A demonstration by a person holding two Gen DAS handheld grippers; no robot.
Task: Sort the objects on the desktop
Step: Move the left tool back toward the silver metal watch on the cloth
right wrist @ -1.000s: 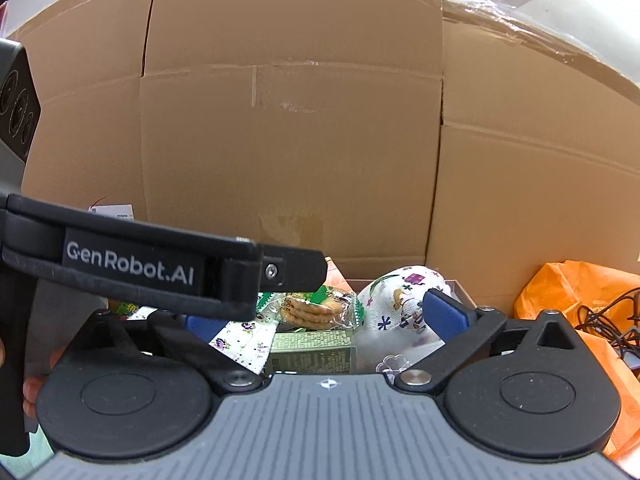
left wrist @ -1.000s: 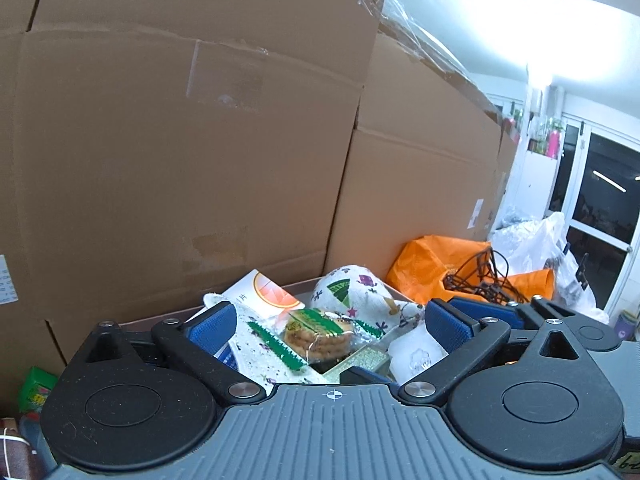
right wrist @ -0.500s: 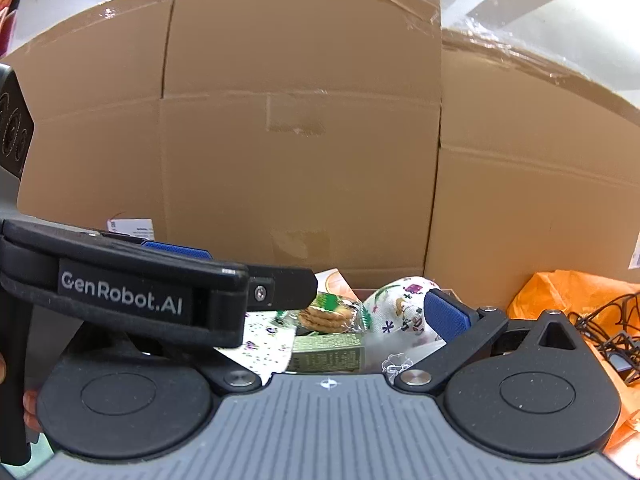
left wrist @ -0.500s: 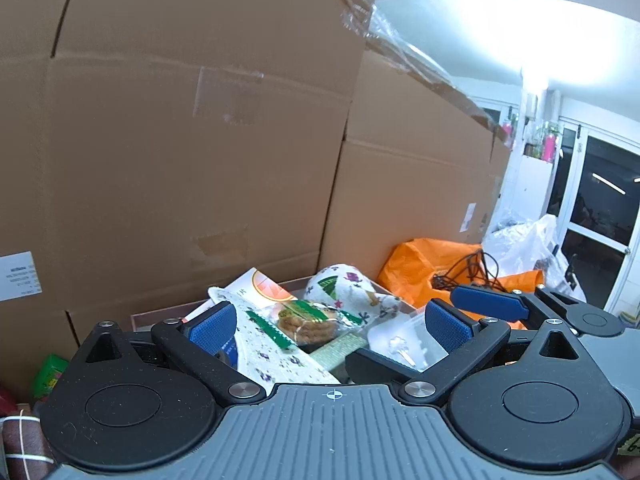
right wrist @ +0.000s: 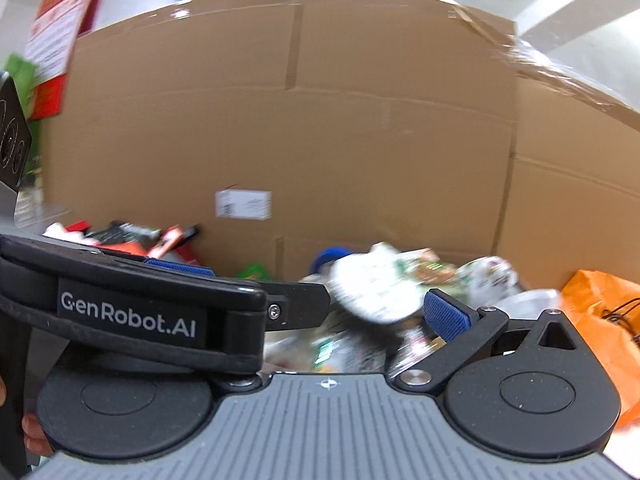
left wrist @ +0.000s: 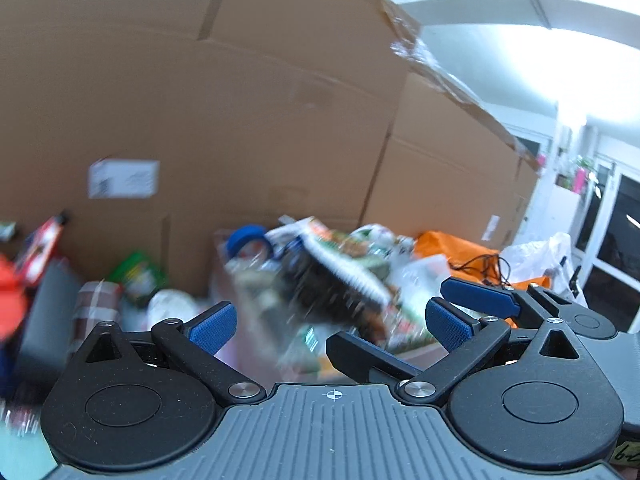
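A blurred heap of snack packs and patterned wrappers [left wrist: 340,280] lies in front of tall cardboard boxes [left wrist: 240,128]. A blue tape roll [left wrist: 246,238] sits at the heap's left end. My left gripper [left wrist: 331,326] is open just short of the heap, holding nothing. In the right wrist view the same heap [right wrist: 372,288] and tape roll [right wrist: 332,258] show. My right gripper [right wrist: 340,320] is open and holds nothing. Its left finger is hidden behind the left gripper's body [right wrist: 160,312]. A blue-padded finger [left wrist: 480,303] of the right gripper crosses the left wrist view.
An orange bag [left wrist: 452,248] with black cables and a white plastic bag [left wrist: 536,256] lie to the right. Red and green packs [right wrist: 132,240], a plaid item [left wrist: 96,304] and a dark box crowd the left. A glass door [left wrist: 612,248] stands far right.
Both views have swung left and pulled back, so the tape roll and the left clutter have come into sight. The scene is motion-blurred. Both grippers stay open.
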